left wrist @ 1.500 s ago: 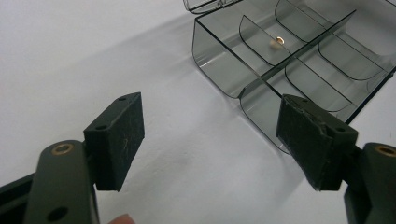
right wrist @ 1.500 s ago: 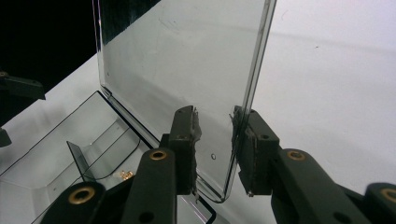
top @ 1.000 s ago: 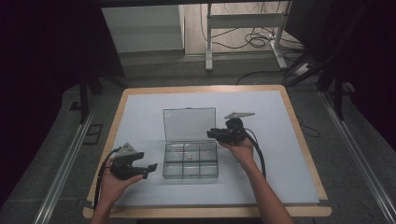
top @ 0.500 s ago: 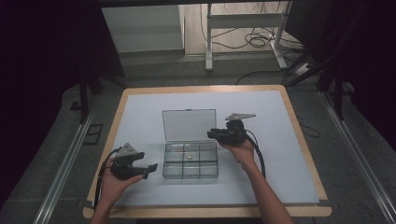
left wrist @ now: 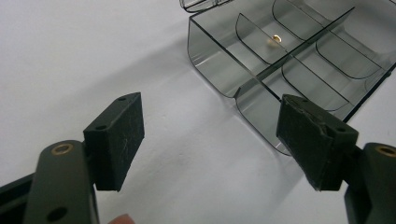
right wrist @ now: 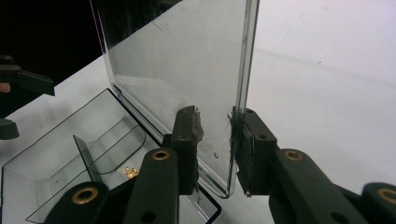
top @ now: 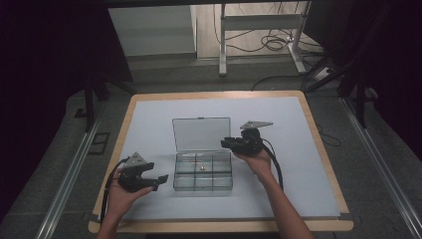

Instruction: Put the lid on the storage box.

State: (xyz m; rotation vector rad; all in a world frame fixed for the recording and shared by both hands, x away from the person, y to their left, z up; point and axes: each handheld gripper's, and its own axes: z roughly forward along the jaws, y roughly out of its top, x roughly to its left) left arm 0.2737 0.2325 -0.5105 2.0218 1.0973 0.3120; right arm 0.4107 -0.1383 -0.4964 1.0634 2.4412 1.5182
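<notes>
Straddling unlabelled clear lid [right wrist: 187, 70], right claw [right wrist: 217, 149]; no writing legible.

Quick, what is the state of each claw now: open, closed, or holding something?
Left claw: open, holding nothing, near the clear box.
Right claw: around the upright lid; one pad touches it, the other stands slightly off.
</notes>
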